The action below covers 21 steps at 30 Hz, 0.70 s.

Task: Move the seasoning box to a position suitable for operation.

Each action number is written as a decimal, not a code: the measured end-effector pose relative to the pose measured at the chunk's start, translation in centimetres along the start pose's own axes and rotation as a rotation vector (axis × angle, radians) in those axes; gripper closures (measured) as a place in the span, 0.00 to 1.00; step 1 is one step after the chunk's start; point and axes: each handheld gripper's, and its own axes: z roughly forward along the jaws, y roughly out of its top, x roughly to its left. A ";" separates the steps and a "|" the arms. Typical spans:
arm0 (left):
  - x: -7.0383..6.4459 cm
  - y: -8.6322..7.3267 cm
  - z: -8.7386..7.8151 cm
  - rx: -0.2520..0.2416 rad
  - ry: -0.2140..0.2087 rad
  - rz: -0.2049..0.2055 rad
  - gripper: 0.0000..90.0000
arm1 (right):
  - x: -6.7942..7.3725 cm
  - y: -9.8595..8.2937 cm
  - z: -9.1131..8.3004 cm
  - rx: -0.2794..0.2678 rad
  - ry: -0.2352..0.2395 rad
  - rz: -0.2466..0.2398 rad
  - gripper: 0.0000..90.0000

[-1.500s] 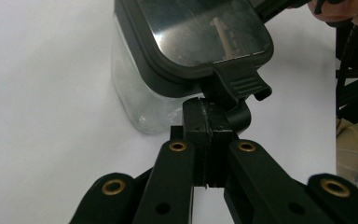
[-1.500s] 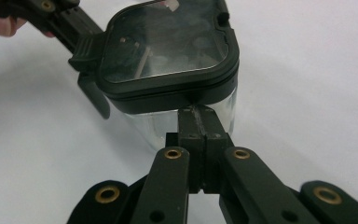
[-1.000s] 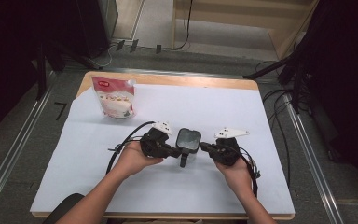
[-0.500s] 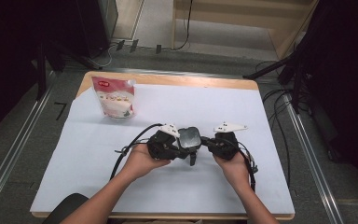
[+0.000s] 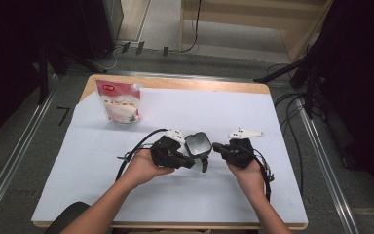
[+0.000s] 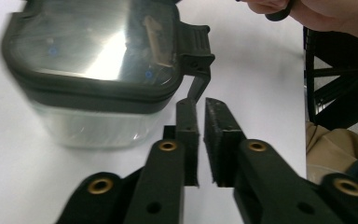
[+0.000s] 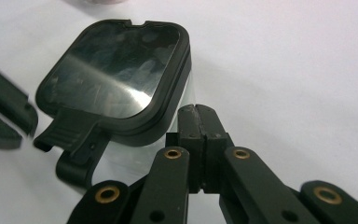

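Clear container with dark lid, side latch, left hand-held gripper slightly spread, right hand-held gripper pressed together

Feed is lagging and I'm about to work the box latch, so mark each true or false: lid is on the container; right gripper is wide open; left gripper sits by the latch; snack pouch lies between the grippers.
1. The lid is on the container: true.
2. The right gripper is wide open: false, its jaws are pressed together.
3. The left gripper sits by the latch: true.
4. The snack pouch lies between the grippers: false, it stands at the table's far left.
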 end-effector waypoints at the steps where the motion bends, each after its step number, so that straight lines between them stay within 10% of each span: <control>1: 0.1 -0.1 -0.3 -0.001 0.011 -0.006 0.88 | 0.0 0.0 -0.1 -0.002 0.005 -0.003 1.00; 21: 2.2 -1.4 -2.9 0.006 0.047 -0.037 0.47 | 2.1 -1.3 -4.4 -0.010 0.073 0.001 1.00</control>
